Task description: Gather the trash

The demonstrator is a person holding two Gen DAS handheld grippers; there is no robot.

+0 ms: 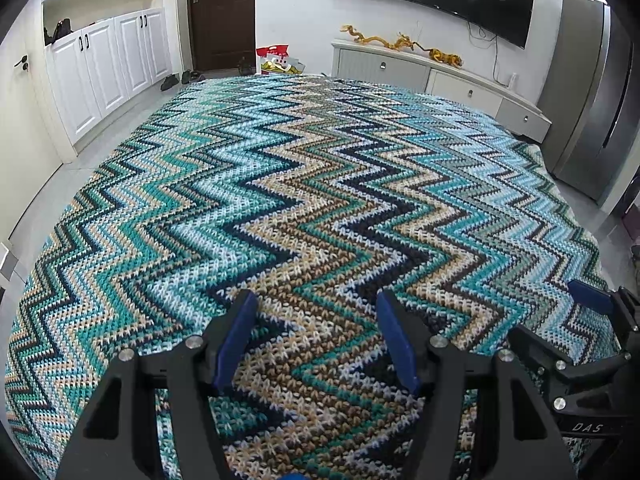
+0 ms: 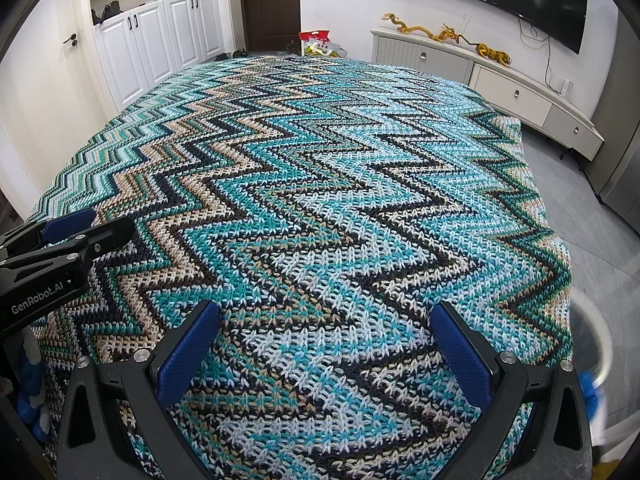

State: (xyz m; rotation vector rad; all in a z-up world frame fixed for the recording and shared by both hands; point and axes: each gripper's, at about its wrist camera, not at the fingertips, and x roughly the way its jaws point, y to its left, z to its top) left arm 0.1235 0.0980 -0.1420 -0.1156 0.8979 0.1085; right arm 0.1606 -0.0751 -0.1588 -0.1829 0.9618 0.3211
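Observation:
Both grippers hover over a table covered by a knitted zigzag cloth (image 1: pixel 320 184) in teal, blue, tan and black. My left gripper (image 1: pixel 317 296) is open, with only cloth showing between its blue pads. In the right wrist view it appears at the left edge (image 2: pixel 102 222). My right gripper (image 2: pixel 324 306) is open wider, and between its fingers there is only cloth. The left wrist view shows it at the far right (image 1: pixel 560 312). A white round bin rim (image 2: pixel 600 332) sits low beside the table's right edge, with something blue and white (image 2: pixel 592 392) by it.
A low white TV cabinet (image 1: pixel 440 76) with golden figurines stands along the far wall under a dark screen. A grey fridge (image 1: pixel 588 92) stands at the right, white cupboards (image 1: pixel 108 68) and a brown door at the left. A red bag (image 1: pixel 274 58) lies on the floor.

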